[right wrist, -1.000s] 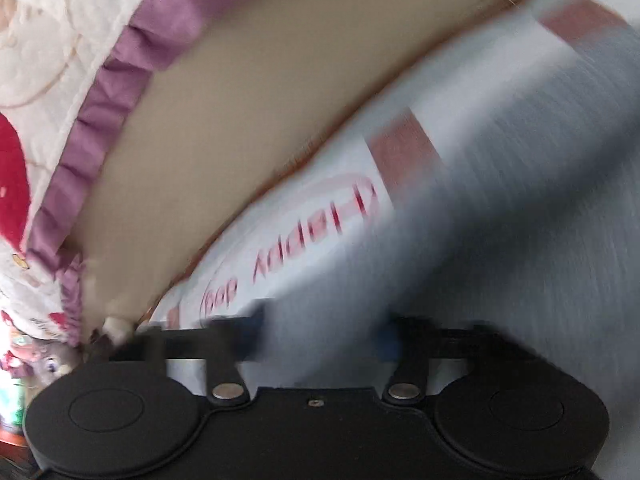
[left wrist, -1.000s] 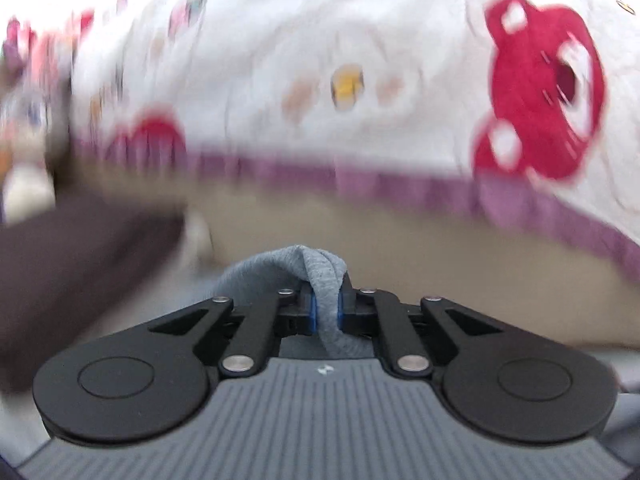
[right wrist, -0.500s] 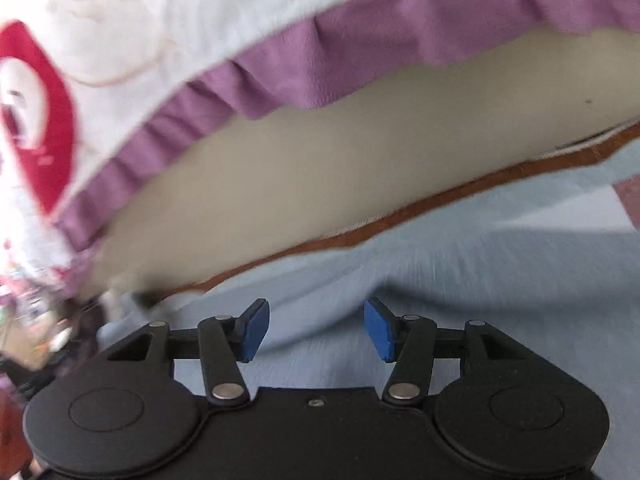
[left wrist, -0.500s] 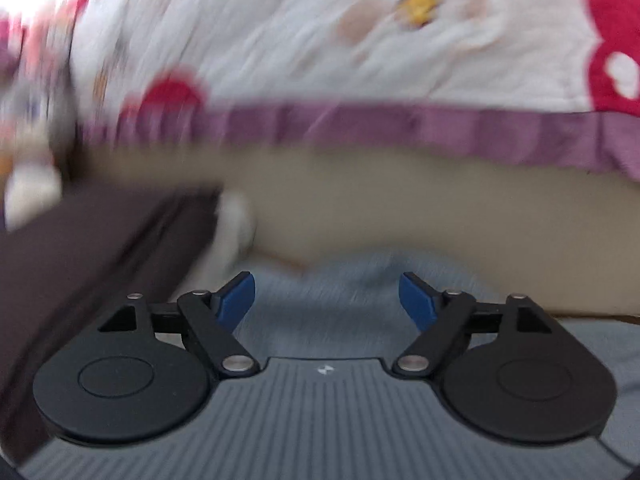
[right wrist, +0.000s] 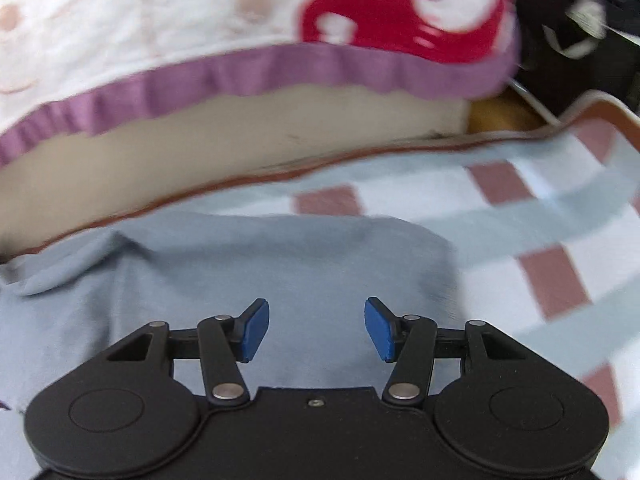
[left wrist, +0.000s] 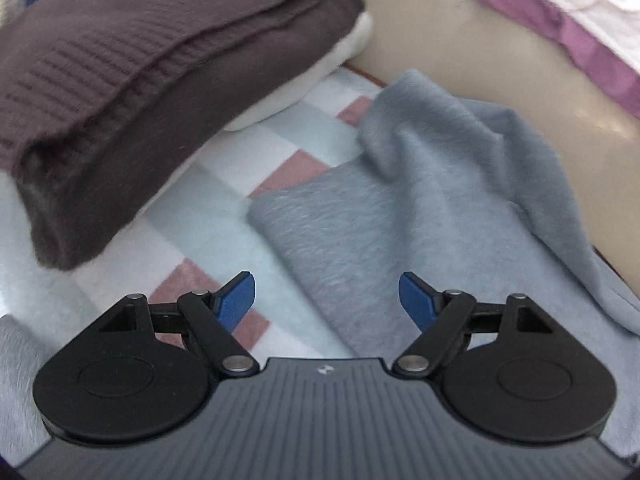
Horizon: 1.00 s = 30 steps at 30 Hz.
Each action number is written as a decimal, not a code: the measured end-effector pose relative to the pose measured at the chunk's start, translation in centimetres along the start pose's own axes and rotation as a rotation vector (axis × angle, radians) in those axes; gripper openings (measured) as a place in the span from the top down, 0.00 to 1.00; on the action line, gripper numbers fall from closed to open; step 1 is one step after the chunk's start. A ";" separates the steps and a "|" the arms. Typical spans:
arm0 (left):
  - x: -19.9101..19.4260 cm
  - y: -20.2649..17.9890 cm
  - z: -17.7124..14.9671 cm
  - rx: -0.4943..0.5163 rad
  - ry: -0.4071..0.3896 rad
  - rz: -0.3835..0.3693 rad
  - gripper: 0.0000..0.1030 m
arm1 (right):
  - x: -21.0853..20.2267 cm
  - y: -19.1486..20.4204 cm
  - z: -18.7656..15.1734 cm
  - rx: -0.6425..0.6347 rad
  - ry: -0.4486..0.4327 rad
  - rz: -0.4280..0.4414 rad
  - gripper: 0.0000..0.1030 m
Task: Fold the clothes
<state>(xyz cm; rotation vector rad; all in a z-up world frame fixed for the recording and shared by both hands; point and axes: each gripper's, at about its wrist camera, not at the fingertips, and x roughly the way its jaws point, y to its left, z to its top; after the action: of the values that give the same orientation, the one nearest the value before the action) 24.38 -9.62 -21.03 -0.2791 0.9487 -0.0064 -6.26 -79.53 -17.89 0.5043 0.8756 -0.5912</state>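
Observation:
A grey-blue garment (left wrist: 420, 216) lies folded on a checked blanket (left wrist: 224, 200), its far corner rumpled up against a beige wall. My left gripper (left wrist: 327, 300) hovers open above its near edge, nothing between the blue pads. In the right wrist view the same garment (right wrist: 248, 276) spreads flat below my right gripper (right wrist: 317, 330), which is open and empty too. A folded dark brown knit (left wrist: 152, 80) rests on a white item (left wrist: 320, 76) to the left.
A beige upholstered edge (right wrist: 200, 152) runs behind the garment, with a white, red and purple-frilled quilt (right wrist: 200, 28) on top. The checked blanket (right wrist: 540, 232) reaches to the right, ending at a brown border. Dark clutter (right wrist: 580, 20) sits at the far right.
My left gripper was shut on a bunch of grey fabric one second ago; it has let go and turned left and down. The right gripper also opened, and the garment now lies flat.

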 end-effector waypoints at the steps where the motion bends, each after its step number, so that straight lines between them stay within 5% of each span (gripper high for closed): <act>1: 0.4 -0.1 0.0 -0.001 -0.005 0.012 0.21 | -0.1 -0.9 0.1 0.018 0.009 -0.022 0.43; 8: 3.5 -0.9 0.2 0.047 -0.116 0.052 0.20 | -0.3 -4.8 -2.0 0.039 0.045 -0.114 0.43; 9: 3.8 -1.2 0.2 0.074 -0.134 0.037 0.29 | -0.3 -5.3 -2.0 0.053 0.041 -0.109 0.43; 10: 4.0 -1.5 0.2 0.102 -0.152 0.022 0.75 | -0.2 -5.7 -2.0 0.068 0.038 -0.105 0.43; 11: 4.3 -1.8 0.5 0.130 -0.153 0.007 0.97 | 0.1 -6.0 -2.0 0.080 0.036 -0.100 0.43; 13: 3.3 -2.8 1.3 0.217 -0.213 0.066 0.96 | 0.8 -6.2 -2.2 0.072 0.032 -0.095 0.43; 15: 0.2 -3.6 1.9 0.328 -0.393 0.179 0.96 | 1.3 -5.8 -2.5 0.011 0.037 -0.105 0.43; 18: -3.7 -2.9 2.8 0.280 -0.534 0.214 0.96 | 2.0 -5.7 -2.9 -0.024 0.031 -0.100 0.42; 25: -2.5 -4.1 1.7 0.387 -0.341 0.219 0.78 | 3.2 -5.3 -2.6 -0.068 0.020 -0.114 0.41; 28: -2.0 -4.7 1.2 0.432 -0.257 0.220 0.30 | 2.9 -5.5 -2.2 -0.050 -0.022 -0.094 0.41; 30: -2.5 -5.2 0.8 0.395 -0.209 0.118 0.24 | 3.1 -5.9 -2.0 -0.009 -0.034 -0.057 0.40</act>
<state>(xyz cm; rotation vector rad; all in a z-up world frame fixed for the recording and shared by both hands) 24.18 -14.08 -17.37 0.1395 0.7359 -0.0548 -9.71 -83.47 -22.51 0.4618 0.8625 -0.6456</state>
